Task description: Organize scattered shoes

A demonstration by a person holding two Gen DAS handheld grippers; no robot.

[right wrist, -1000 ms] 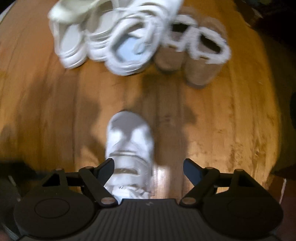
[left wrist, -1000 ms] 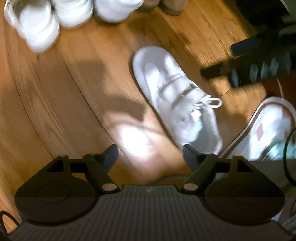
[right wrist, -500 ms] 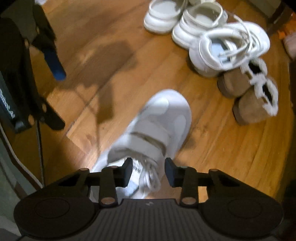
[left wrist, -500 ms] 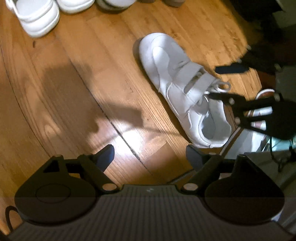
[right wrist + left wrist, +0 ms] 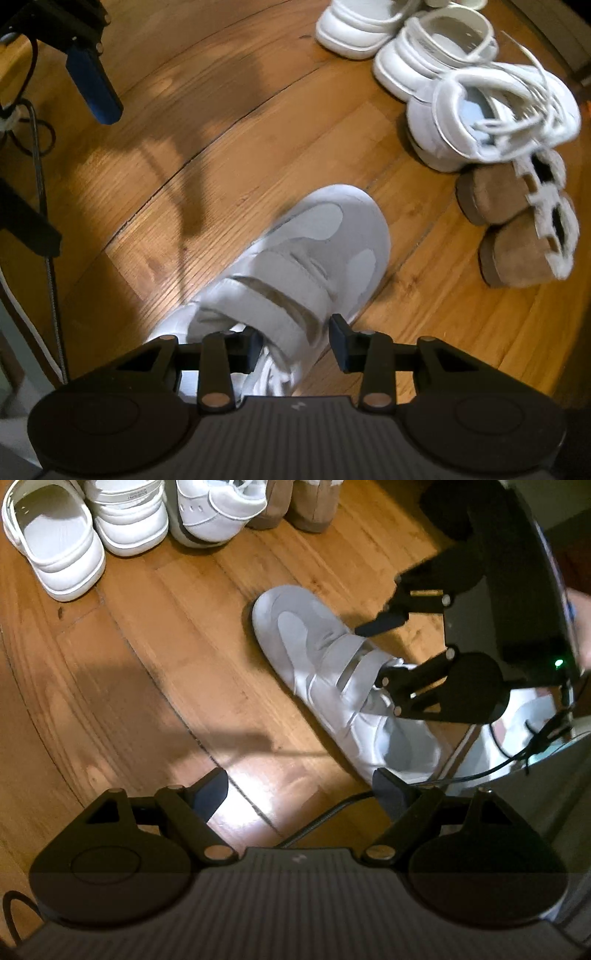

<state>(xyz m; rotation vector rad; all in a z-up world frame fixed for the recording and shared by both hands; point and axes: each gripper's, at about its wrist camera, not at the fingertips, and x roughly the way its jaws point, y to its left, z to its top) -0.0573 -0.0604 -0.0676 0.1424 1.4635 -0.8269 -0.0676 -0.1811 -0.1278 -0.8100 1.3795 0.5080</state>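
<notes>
Floor [image 5: 155, 672]: wooden boards, lit in patches, carrying all the footwear.

Row of shoes, well ahead of both sets of fingers, along the far edge of the floor: white clog [image 5: 55, 550], white sandal [image 5: 127, 515], white high-top sneaker [image 5: 491, 114] with loose laces, and a pair of tan fleece-lined slippers [image 5: 517, 229]. They stand side by side, heels toward the cameras, touching or just beside one another.

White strap sneaker [image 5: 332, 675]: lies on the floor alone, apart from the row, toe pointing toward it. Two straps cross the upper. In the right wrist view its strapped middle sits between the right fingers; in the left wrist view it lies ahead and to the right of the left fingers.

Right gripper [image 5: 295, 345]: fingers partly closed, straddling the sneaker's strapped tongue area. One finger [image 5: 249, 347] looks to be against the shoe's side; the other stands just beside the strap. Whether they grip the shoe cannot be told.

Left gripper [image 5: 301, 794]: fingers spread wide, holding nothing, bare floor between them; the sneaker's heel lies just beside the right-hand finger [image 5: 388, 792].

Cable [image 5: 48, 236]: dark, hanging at the left edge of the right wrist view.
</notes>
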